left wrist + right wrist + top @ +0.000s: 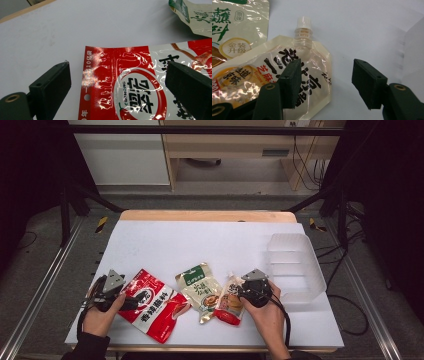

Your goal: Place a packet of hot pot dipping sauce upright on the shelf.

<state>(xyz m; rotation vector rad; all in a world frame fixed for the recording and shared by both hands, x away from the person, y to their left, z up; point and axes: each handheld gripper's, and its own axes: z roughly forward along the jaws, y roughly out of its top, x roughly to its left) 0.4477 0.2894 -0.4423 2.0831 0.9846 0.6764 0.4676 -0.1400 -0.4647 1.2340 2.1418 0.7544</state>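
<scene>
Two claws spread: left claw (117,82) over red pouch (140,82), cropped; right claw (325,82) beside spout pouch (287,75).

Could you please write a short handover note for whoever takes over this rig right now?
Left gripper: open, jaws straddling the top corner of the red sauce packet, nothing gripped.
Right gripper: open, jaws astride the edge of the spouted pouch, nothing gripped.
Things: red packet, green-topped pouch and spouted pouch lie side by side at the table's near edge; the clear bin stands to their right with nothing visible in it.
Done: no packet is in the bin.
Left: probably grasp each packet and move it to the bin.
</scene>
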